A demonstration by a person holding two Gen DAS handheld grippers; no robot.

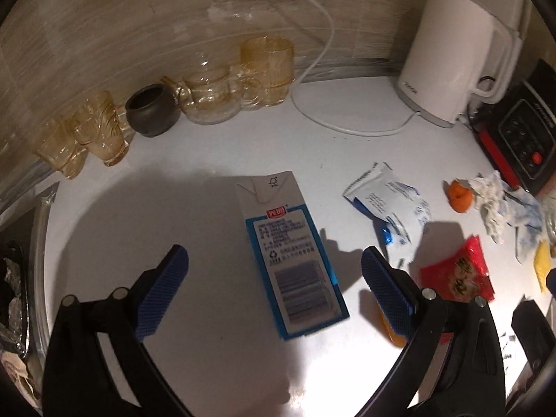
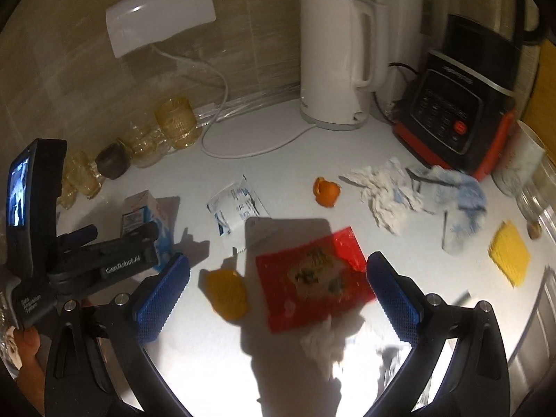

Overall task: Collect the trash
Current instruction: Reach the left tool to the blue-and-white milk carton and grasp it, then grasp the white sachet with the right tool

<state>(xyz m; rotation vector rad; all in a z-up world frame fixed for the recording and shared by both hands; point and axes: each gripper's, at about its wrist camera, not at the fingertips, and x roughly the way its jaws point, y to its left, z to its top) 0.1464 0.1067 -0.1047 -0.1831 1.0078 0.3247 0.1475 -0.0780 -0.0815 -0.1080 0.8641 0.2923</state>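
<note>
Nothing looked collected yet, as far as I could judge: all the trash was lying loose on the white counter. My left gripper was spread wide w/ nothing in it, hovering w/ the blue-and-white milk carton lying flat btwn its fingers, not touched. My right gripper was equally wide and empty, framing the red snack wrapper, w/ a bit of orange peel just beside it. Left to do, by my reckoning: carton, red wrapper, the white-and-blue sachet, another peel piece, the crumpled tissues and a yellow piece near the counter edge. Containers: I couldn't see any bin or bag in either view, so where it all goes I couldn't tell. The amber glasses, dark pot and glass teapot along the wall looked empty, tho the glass made that hard to confirm; the white kettle was closed.
</note>
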